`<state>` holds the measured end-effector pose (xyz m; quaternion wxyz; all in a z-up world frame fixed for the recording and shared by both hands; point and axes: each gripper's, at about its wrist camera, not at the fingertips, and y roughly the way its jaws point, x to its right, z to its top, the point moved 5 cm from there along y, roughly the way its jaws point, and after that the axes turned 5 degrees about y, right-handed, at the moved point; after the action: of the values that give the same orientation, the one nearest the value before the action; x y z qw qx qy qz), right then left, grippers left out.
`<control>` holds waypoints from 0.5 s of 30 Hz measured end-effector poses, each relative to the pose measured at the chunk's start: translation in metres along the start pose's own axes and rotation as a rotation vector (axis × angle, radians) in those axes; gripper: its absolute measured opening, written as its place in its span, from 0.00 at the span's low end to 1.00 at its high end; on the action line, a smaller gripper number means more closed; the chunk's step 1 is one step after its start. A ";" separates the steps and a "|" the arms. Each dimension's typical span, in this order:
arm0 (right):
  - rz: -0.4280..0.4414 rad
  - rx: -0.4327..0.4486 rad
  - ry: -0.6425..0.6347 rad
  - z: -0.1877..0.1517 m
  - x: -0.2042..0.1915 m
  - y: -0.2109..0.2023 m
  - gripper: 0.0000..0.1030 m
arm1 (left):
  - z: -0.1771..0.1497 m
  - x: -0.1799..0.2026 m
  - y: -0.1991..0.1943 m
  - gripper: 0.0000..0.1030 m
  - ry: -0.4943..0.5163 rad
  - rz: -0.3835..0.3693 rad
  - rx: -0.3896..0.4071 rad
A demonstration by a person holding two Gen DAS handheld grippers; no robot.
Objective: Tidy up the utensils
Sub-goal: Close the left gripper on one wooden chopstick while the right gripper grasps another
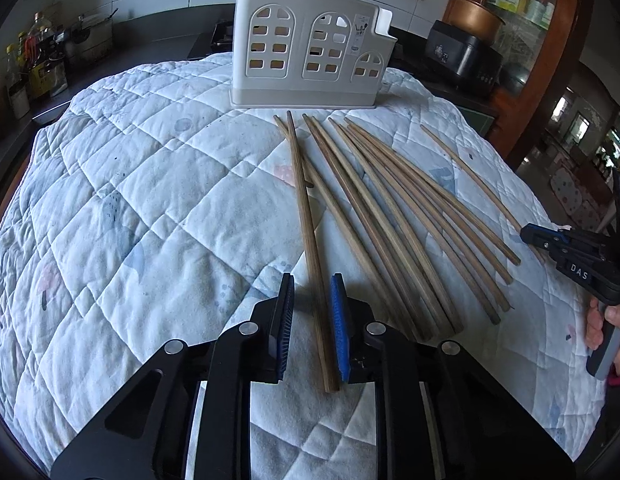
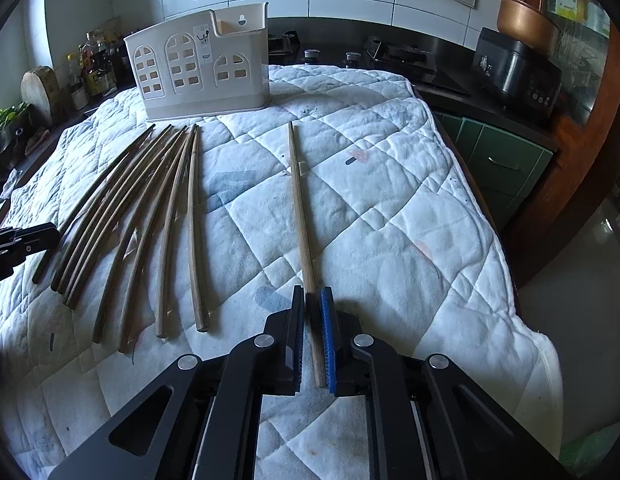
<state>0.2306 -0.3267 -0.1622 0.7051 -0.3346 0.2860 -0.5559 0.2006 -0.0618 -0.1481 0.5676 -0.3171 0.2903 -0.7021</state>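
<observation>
Chopsticks (image 1: 389, 216) all lie on quilt (image 1: 150, 200), holder (image 1: 310, 48) looks unfilled; left gripper (image 1: 311, 328) gapes around one, right gripper (image 2: 311, 336) nearly closed on stray chopstick (image 2: 300, 208), grip unconfirmed.

— What am I working over here?

— I see a white quilted cloth with faint pastel prints (image 1: 150, 208) spread across the whole work surface; its hemmed edge hangs off the right side in my right wrist view (image 2: 521, 320).

— And what lies directly on it?

— At the far edge stands a cream plastic utensil holder with arched window cut-outs (image 1: 310, 48), upright on the cloth. Just in front of it I count a fanned bundle of long brown wooden chopsticks (image 1: 389, 216), several overlapping. One single wooden chopstick (image 2: 300, 208) lies apart from them, on the right, lengthwise toward the holder.
</observation>
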 end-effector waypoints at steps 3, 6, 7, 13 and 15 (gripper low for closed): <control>-0.008 -0.003 -0.011 -0.001 -0.001 0.002 0.08 | 0.000 0.000 0.005 0.18 -0.003 0.001 -0.014; -0.019 -0.006 -0.020 -0.001 -0.002 0.003 0.08 | 0.001 0.000 0.007 0.17 0.003 0.007 -0.016; -0.023 -0.006 -0.023 -0.001 -0.002 0.003 0.08 | 0.001 0.000 0.008 0.14 0.011 0.019 -0.019; -0.033 0.008 -0.034 0.000 -0.006 -0.002 0.07 | 0.004 0.002 0.009 0.10 0.059 0.076 -0.010; -0.032 0.023 -0.032 0.001 -0.008 -0.007 0.07 | 0.004 0.001 0.007 0.09 0.053 0.069 -0.003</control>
<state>0.2251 -0.3200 -0.1555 0.7045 -0.3400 0.2629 -0.5648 0.2078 -0.0645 -0.1506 0.5831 -0.2892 0.3169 -0.6899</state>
